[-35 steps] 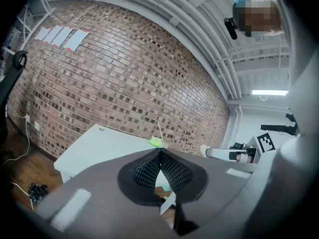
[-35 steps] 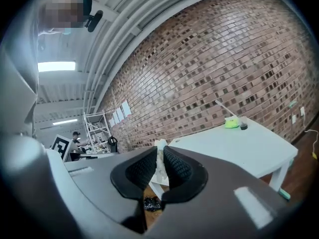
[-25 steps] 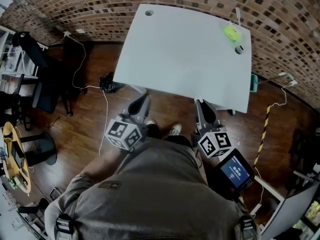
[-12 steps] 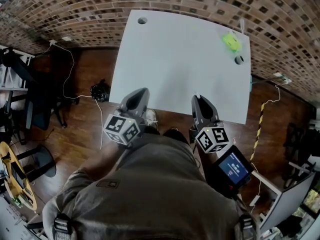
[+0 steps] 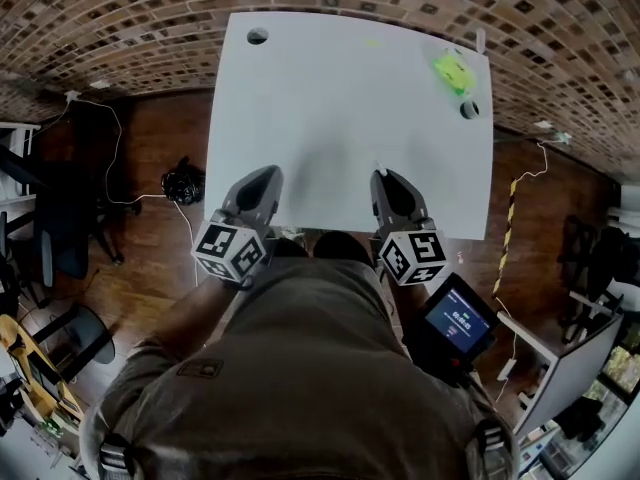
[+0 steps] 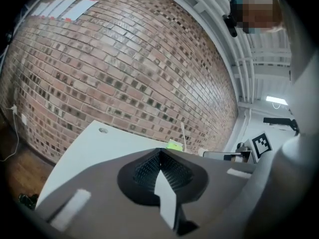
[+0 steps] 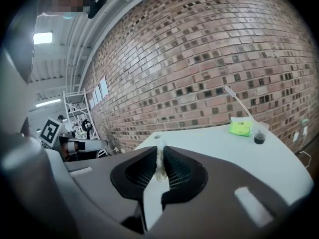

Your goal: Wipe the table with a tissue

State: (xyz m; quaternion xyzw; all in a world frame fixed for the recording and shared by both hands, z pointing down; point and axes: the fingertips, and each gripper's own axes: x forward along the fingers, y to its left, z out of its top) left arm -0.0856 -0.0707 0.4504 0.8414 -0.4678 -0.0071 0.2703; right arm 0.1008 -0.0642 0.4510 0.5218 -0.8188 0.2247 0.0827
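The white table point(image 5: 340, 108) stands against a brick wall. My right gripper point(image 5: 386, 180) hovers over its near edge, shut on a small wad of white tissue point(image 7: 159, 161) pinched between the pads. My left gripper point(image 5: 259, 183) hangs beside it over the near left edge, jaws shut with nothing between them point(image 6: 159, 156). A bright green packet point(image 5: 452, 70) lies at the far right corner, with a small dark cup point(image 5: 469, 109) just in front of it. The right gripper view shows the packet point(image 7: 242, 127) and the cup point(image 7: 259, 137) ahead on the right.
A cable hole point(image 5: 258, 36) sits at the table's far left corner. A thin white stick point(image 5: 478, 38) rises at the back right edge. Cables and a dark bundle point(image 5: 183, 182) lie on the wood floor to the left. A screened device point(image 5: 458, 320) hangs at my right hip.
The person has stepped closer to the table. Both grippers have moved forward, from over the floor to over the table's near edge. Both jaws stay shut.
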